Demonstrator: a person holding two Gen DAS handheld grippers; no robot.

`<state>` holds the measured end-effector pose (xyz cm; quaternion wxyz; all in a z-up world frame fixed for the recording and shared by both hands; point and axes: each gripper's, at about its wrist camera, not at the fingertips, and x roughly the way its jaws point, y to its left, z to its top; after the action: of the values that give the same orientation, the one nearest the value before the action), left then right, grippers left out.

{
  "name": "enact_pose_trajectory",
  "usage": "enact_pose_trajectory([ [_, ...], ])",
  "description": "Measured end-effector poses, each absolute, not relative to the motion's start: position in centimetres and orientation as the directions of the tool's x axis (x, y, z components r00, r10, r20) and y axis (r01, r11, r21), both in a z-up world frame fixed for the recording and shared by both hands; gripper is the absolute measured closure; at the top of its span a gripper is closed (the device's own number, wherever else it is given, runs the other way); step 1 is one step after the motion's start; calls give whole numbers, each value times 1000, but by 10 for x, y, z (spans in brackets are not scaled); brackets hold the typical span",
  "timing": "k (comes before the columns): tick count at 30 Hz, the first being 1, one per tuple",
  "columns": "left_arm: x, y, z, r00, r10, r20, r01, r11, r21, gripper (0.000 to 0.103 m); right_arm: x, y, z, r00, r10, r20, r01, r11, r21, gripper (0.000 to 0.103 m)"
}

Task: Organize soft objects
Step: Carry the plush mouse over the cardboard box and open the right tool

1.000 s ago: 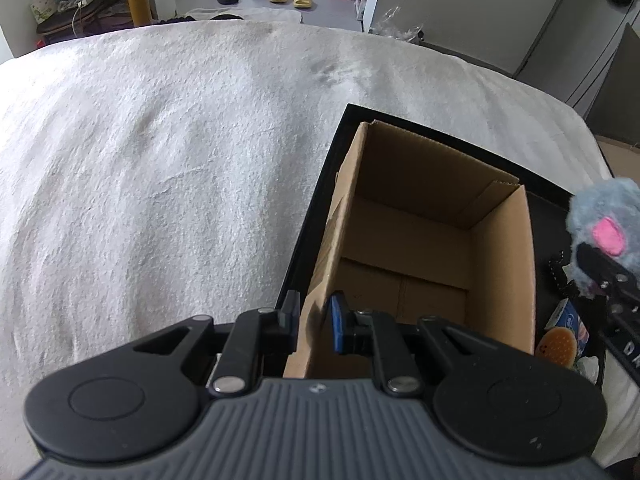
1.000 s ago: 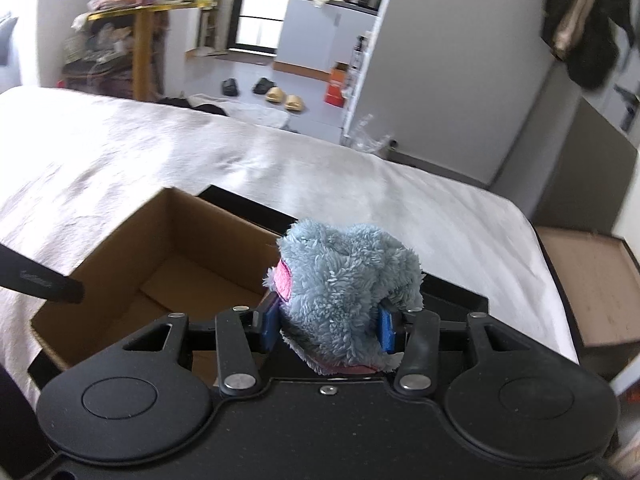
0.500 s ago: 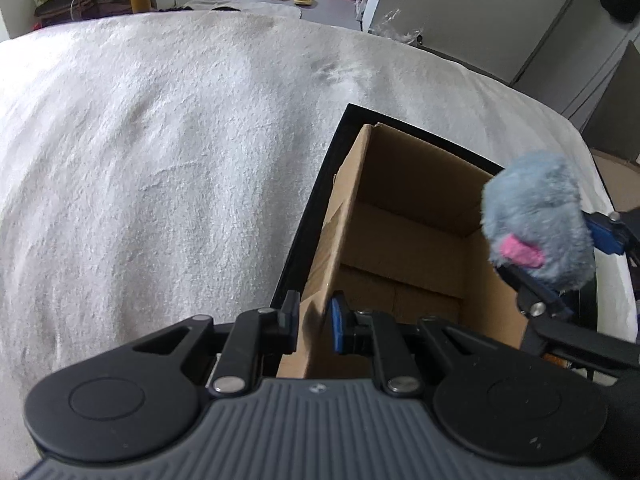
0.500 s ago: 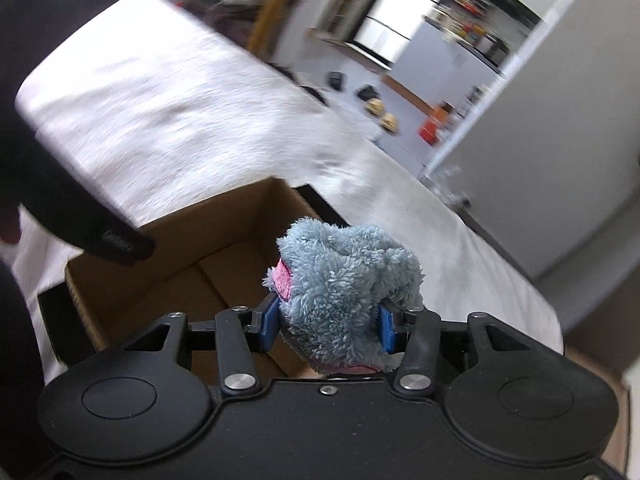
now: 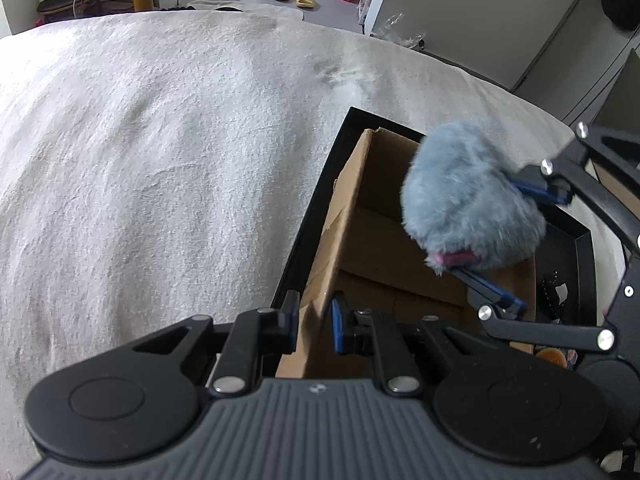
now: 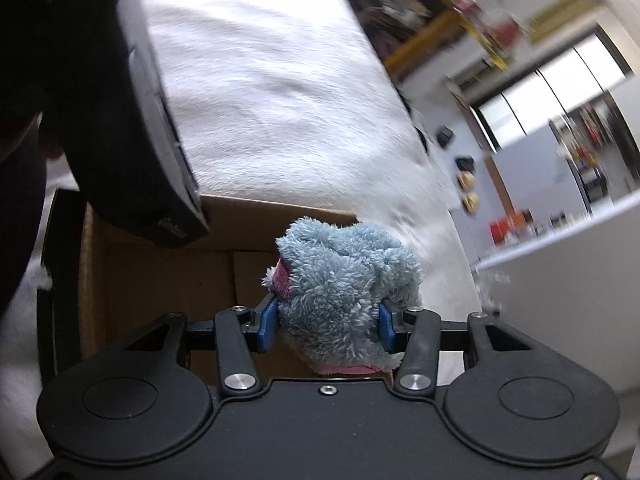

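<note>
Carrying step, item one: grey-blue plush toy (image 6: 344, 276), fluffy, with a pink patch at one side. Held by the right gripper (image 6: 327, 322), both blue pads pressed into the pile on either side, so the tool is clamped on the toy. Position: in the air above the open cardboard box (image 5: 404, 264), over its far right part as the left wrist view has it; not touching the walls or floor of the box as far as can be told.

Item two: cardboard box, brown, top open, flaps down, floor bare where visible. Stands inside a shallow black tray (image 5: 316, 216) on a white textured cover (image 5: 160, 160).

Item three: left gripper (image 5: 314, 320), fingers astride the near left wall of the box, one outside, one inside. A narrow gap shows on each side of the card, so whether it pinches the wall or merely brackets it cannot be told.

Item four: small oddments in the tray to the right of the box, one round and orange (image 5: 552, 356); too hidden to name.

Step in hand, by judgement: transfer of the toy into the box, at the point just before lowering.

Next move calls for: bringing the right tool down until the toy sits within the walls, then parting its fingers; the left tool steadying the box meanwhile. Plush may cling to the pads, so a clean, wide release seems wise.
</note>
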<state>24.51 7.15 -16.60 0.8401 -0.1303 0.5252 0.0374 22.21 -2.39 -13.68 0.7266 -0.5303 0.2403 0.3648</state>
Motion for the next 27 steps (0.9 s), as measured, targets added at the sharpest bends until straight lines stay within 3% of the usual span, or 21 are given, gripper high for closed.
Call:
enact_pose_trajectory([
  [5,243,74,-165,452,-75,-889,-210,960,-187,86,214,-19,-146,646,311,-698,-745,54,-665,42],
  [8,242,73,-165,452,-74,-889,-210,960,-187,85,215,-18,-146,636,318,-703,-751,46,-659,40],
  [22,233,59,-156,460,-19,-888,-175,978,-111,84,232,-26,-143,645,289,-708,-763,189,-618,40],
  [27,232,56,-155,446,6,-895,-181,980,-84,73,233,-30,-133,626,291,-724,-780,248,-575,40],
])
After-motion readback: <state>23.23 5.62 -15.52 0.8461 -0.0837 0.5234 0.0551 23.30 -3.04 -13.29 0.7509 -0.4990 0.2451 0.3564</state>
